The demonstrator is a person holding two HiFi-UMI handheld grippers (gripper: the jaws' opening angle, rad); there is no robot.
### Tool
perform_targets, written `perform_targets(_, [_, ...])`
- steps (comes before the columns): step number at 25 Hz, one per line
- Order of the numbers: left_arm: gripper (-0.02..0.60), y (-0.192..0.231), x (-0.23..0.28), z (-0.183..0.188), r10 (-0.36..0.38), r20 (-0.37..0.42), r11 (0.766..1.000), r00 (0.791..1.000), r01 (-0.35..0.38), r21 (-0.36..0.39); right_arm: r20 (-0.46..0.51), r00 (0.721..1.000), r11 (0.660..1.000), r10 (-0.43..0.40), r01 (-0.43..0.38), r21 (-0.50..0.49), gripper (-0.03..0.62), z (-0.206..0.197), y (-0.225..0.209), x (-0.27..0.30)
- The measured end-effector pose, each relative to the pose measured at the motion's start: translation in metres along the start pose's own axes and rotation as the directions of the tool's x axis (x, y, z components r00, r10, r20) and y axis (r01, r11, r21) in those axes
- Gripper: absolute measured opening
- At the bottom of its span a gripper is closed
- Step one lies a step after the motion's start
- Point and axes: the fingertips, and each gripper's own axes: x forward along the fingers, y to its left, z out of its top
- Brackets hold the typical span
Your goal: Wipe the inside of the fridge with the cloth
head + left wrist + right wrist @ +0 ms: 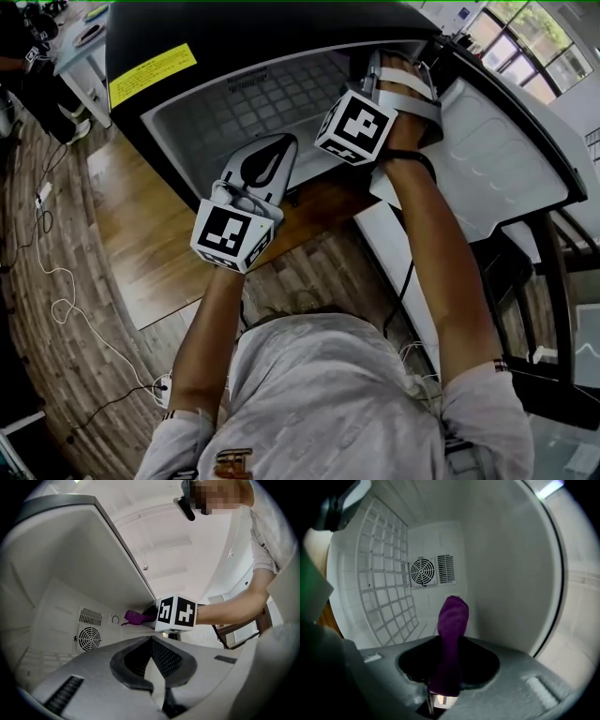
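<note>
A small fridge (272, 103) stands open in front of me, its white inside showing a wire rack (384, 573) and a round fan grille (423, 571) on the back wall. My right gripper (446, 681) reaches inside by the right-hand wall, shut on a purple cloth (452, 630) that sticks out past its jaws. The left gripper view shows the same cloth (136, 617) beside the right gripper's marker cube (176, 613). My left gripper (272, 159) hangs at the fridge mouth, lower and to the left, shut with nothing in it.
The fridge door (506, 159) is swung open to the right. A yellow label (152, 73) sits on the black fridge top. White cables (56, 281) trail over the wood floor at the left. A dark frame (553, 281) stands at the right.
</note>
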Motion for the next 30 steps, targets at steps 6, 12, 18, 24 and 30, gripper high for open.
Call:
perform_targets(6, [0.000, 0.001, 0.001, 0.001, -0.021, 0.006, 1.000, 1.000, 0.021, -0.001, -0.058, 0.998, 0.999, -0.014, 0.012, -0.031, 0.109, -0.008, -0.002, 0.016])
perform_targets(12, [0.000, 0.003, 0.000, -0.002, -0.030, 0.008, 1.000, 1.000, 0.030, -0.009, -0.116, 0.992, 0.997, 0.051, -0.057, -0.054, 0.110, -0.014, 0.013, 0.029])
perform_targets(18, [0.000, 0.006, -0.001, -0.003, -0.029, 0.009, 0.999, 1.000, 0.029, -0.015, -0.128, 0.985, 0.989, 0.119, -0.129, -0.069, 0.110, -0.011, 0.038, 0.038])
perform_targets(24, [0.000, 0.007, -0.001, -0.005, -0.024, 0.007, 1.000, 1.000, 0.024, -0.019, -0.133, 0.973, 0.977, 0.190, -0.200, -0.071, 0.110, -0.010, 0.063, 0.041])
perform_targets(30, [0.000, 0.011, -0.002, -0.005, -0.012, 0.006, 1.000, 1.000, 0.012, -0.019, -0.132, 0.961, 0.964, 0.245, -0.256, -0.074, 0.110, -0.006, 0.080, 0.043])
